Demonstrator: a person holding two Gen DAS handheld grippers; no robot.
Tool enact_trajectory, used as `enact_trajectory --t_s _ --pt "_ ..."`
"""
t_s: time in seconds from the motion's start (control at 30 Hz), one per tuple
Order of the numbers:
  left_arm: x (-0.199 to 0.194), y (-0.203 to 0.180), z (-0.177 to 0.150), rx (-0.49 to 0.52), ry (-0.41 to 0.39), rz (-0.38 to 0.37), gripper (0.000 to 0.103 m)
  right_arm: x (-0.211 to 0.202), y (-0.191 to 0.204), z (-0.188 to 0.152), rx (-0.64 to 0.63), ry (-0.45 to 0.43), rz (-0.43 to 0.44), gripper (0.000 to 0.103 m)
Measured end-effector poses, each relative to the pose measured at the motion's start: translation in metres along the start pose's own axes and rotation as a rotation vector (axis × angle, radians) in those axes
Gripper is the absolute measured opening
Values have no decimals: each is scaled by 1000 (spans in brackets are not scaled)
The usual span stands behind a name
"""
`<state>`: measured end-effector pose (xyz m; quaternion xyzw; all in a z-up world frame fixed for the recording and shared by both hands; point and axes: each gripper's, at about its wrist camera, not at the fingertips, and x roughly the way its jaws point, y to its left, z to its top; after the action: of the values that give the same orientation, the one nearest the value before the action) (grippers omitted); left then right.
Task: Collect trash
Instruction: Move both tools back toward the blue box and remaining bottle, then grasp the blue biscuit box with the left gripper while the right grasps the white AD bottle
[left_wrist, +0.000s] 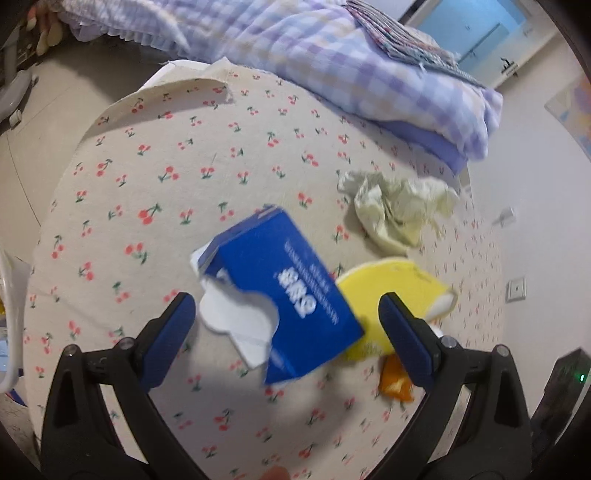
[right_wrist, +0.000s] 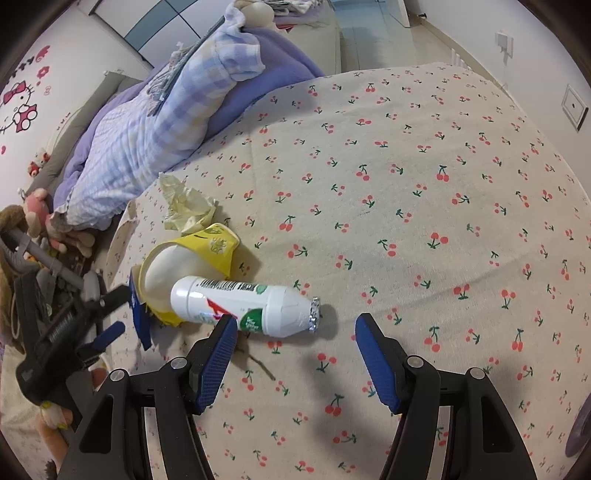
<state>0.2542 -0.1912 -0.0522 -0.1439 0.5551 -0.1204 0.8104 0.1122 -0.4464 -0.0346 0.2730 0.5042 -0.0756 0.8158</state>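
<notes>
While both grippers hang with jaws apart, left gripper (left_wrist: 286, 325) frames the blue box (left_wrist: 284, 295) at frame centre; right gripper (right_wrist: 295, 354) nears the white bottle (right_wrist: 243, 306) lying centre-left on the bed (right_wrist: 406, 166). Best: straddle squarely before closing.

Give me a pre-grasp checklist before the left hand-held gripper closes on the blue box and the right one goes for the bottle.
1. Left hand-held gripper open: ok.
2. Torn blue cardboard box between its fingers: ok in the left wrist view, though it is blurred; contact cannot tell.
3. Right hand-held gripper open: ok.
4. White plastic bottle with foil top between the right fingers: not ok; only its foil end is in the gap and its body runs off to the left.
5. Bottle free of neighbours: not ok; its base sits against the yellow paper cup.
6. Crumpled pale yellow paper apart from the box: ok.
</notes>
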Motion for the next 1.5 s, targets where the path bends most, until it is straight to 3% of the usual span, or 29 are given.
enact_trajectory --t_s 0.13,0.23,0.33,0.37,0.63,0.9,0.97,1.0,1.23,1.5 --pt "13 2 5 -22 -3 22 90 6 0 3 -8 2 13 68" --pt "19 4 3 -6 14 49 71 5 3 5 -33 -12 35 68" --pt "15 8 2 0 18 26 56 5 9 9 -78 -30 58 68" --pt "13 8 2 17 24 26 45 5 12 10 -97 -36 66 68" --pt "0 16 -14 153 103 64 44 17 36 11 -301 -39 64 68" --pt "-16 31 -28 239 136 112 44 39 67 -14 -563 -30 -73 68" --pt "-21 35 -32 248 133 114 44 41 72 -20 -596 -36 -106 63" --pt "-24 37 -35 253 133 113 44 42 74 -22 -612 -29 -116 56" --pt "-46 49 -48 274 117 118 44 35 81 -31 -610 6 -139 44" --pt "-72 62 -62 271 82 109 44 8 74 -42 -430 87 3 41"
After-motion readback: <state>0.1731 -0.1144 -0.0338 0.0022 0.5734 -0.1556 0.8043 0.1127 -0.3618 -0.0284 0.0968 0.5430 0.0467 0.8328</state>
